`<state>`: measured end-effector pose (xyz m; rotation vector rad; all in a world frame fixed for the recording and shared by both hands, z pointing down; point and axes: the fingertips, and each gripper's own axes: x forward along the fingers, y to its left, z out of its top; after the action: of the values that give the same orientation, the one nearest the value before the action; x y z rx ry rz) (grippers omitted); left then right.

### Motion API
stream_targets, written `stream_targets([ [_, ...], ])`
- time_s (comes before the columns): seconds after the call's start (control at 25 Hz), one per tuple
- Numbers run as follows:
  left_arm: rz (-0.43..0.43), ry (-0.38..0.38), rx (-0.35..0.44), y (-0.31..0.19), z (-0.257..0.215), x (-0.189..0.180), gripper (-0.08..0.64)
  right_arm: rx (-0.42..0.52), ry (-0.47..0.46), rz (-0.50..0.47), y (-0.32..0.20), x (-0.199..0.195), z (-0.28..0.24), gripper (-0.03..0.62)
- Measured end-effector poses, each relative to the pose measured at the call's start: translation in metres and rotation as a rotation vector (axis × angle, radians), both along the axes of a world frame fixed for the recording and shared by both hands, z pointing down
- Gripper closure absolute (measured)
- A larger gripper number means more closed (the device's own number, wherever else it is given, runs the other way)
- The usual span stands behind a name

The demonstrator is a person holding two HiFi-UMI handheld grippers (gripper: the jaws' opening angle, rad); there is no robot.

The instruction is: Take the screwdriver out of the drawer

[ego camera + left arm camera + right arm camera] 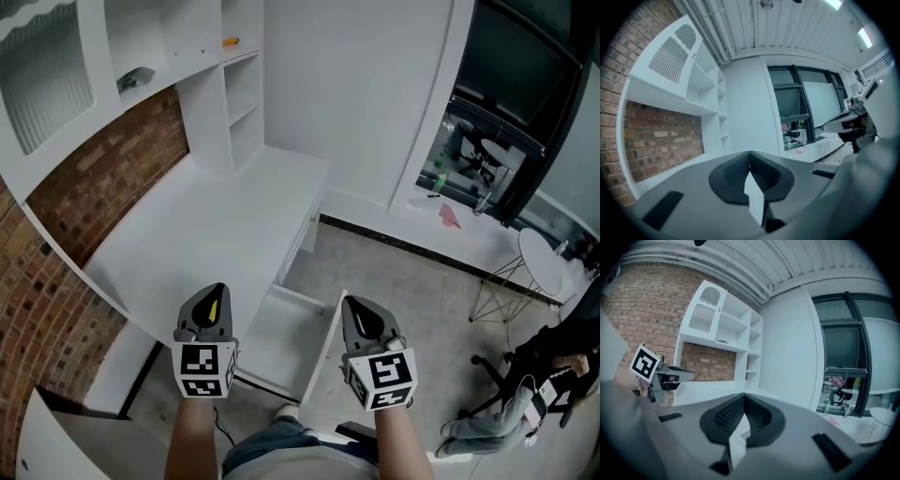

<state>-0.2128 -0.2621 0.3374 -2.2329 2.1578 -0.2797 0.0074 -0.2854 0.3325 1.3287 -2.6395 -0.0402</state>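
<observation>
White drawer (279, 339) open at counter (216, 234) edge; left tongs (217, 291) closed, right tongs (352, 304) closed, nothing gripped.

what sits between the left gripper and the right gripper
In the head view, the open white drawer shows between the left gripper and the right gripper; its visible inside looks bare.

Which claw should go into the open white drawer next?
Probably right: the right claw hangs by the white drawer's side wall; the left claw is farther off, at the white desk's edge. Both shut.
</observation>
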Motion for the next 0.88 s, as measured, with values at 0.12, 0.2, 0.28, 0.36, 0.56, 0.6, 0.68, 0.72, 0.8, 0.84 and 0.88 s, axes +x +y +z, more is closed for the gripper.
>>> stream_targets([
  [0.12,0.032,0.0,0.072,0.007,-0.023,0.013,0.548,0.05,-0.023,0.003,0.007,0.005,-0.02,0.582],
  [0.2,0.047,0.003,0.116,0.013,-0.037,0.019,0.548,0.084,-0.029,0.0,0.012,0.007,-0.032,0.582],
  [0.28,0.055,0.004,0.153,0.018,-0.05,0.023,0.548,0.121,-0.024,-0.011,0.018,0.008,-0.044,0.583],
  [0.36,0.062,0.008,0.185,0.023,-0.06,0.026,0.548,0.159,-0.014,-0.018,0.024,0.008,-0.053,0.583],
  [0.56,0.074,0.011,0.232,0.032,-0.075,0.032,0.548,0.199,-0.036,-0.015,0.032,0.009,-0.065,0.583],
  [0.6,0.074,0.012,0.237,0.034,-0.076,0.033,0.548,0.201,-0.04,-0.011,0.033,0.01,-0.066,0.583],
  [0.68,0.074,0.015,0.245,0.036,-0.079,0.034,0.548,0.196,-0.033,-0.012,0.034,0.01,-0.068,0.584],
  [0.72,0.076,0.017,0.249,0.037,-0.08,0.035,0.548,0.195,-0.03,-0.014,0.035,0.01,-0.069,0.584],
  [0.8,0.08,0.015,0.257,0.038,-0.082,0.037,0.548,0.214,-0.029,-0.02,0.035,0.01,-0.069,0.584],
  [0.84,0.083,0.013,0.26,0.038,-0.083,0.038,0.548,0.222,-0.029,-0.023,0.034,0.01,-0.069,0.584],
  [0.88,0.086,0.01,0.263,0.039,-0.084,0.04,0.548,0.226,-0.029,-0.027,0.034,0.01,-0.069,0.584],
])
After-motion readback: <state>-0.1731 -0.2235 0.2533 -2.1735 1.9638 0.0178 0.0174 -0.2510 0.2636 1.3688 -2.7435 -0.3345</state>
